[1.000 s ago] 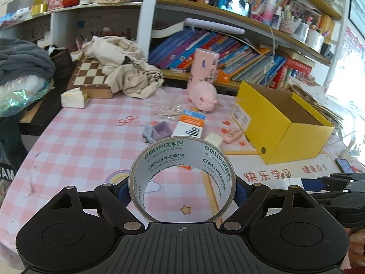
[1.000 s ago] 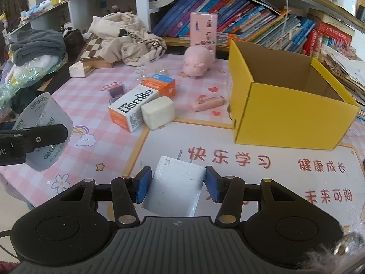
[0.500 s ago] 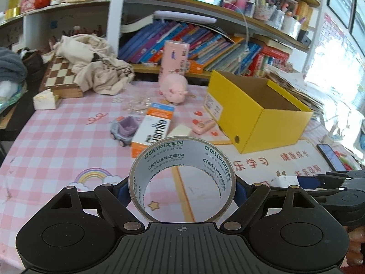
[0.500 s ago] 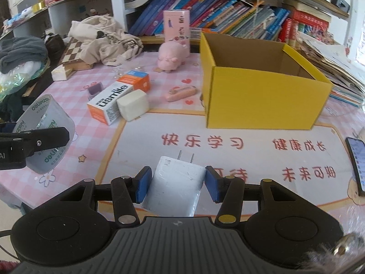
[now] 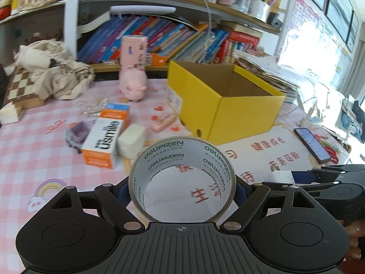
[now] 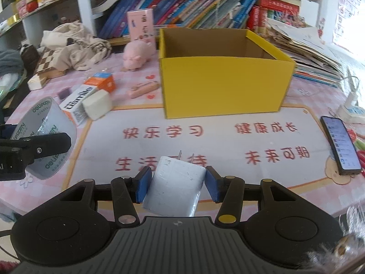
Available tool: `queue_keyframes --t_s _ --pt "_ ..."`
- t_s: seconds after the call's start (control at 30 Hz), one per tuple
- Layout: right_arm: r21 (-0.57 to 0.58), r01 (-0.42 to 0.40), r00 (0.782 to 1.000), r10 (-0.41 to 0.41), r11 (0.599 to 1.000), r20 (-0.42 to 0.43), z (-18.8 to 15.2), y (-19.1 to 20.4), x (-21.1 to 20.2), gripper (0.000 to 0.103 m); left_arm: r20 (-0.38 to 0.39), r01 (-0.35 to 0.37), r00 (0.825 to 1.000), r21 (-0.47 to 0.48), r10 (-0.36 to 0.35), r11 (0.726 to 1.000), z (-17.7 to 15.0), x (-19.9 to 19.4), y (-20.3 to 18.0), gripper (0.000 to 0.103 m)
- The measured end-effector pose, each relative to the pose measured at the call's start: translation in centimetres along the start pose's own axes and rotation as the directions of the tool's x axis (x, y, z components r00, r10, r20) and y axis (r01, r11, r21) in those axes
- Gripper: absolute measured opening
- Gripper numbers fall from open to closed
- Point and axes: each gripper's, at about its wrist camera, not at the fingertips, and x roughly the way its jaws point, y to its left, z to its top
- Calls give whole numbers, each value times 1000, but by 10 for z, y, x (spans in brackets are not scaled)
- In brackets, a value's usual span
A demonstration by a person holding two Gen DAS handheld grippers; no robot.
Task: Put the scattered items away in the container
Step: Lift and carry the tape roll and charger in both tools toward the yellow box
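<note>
My left gripper is shut on a roll of clear tape printed "delipizen", held above the mat. My right gripper is shut on a white plug charger, prongs pointing forward. The open yellow cardboard box stands ahead on the table; in the left wrist view the yellow box lies ahead to the right. Left of it on the pink cloth lie an orange-white "usmile" box, a cream block, a pink pen-like item, a purple toy car and a pink pig.
A phone lies at the right on a white mat with red characters. A chessboard and crumpled cloth sit at the back left. Bookshelves line the rear edge. A white power strip sits at the far right.
Both grippers swung right across the table with their loads still held. The yellow box has come from the right side toward the middle of both views.
</note>
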Motion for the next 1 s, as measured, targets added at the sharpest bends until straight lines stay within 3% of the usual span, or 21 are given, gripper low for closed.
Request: queue_keyframes --t_s 0.5,1.0 --pt "57 38 999 -37 998 -9 5 -57 3 49 -19 45 999 72 -44 996 17 32 -52 85" --pt "27 12 999 -13 1000 33 31 -88 8 49 41 33 998 133 -38 991 39 42 -88 85"
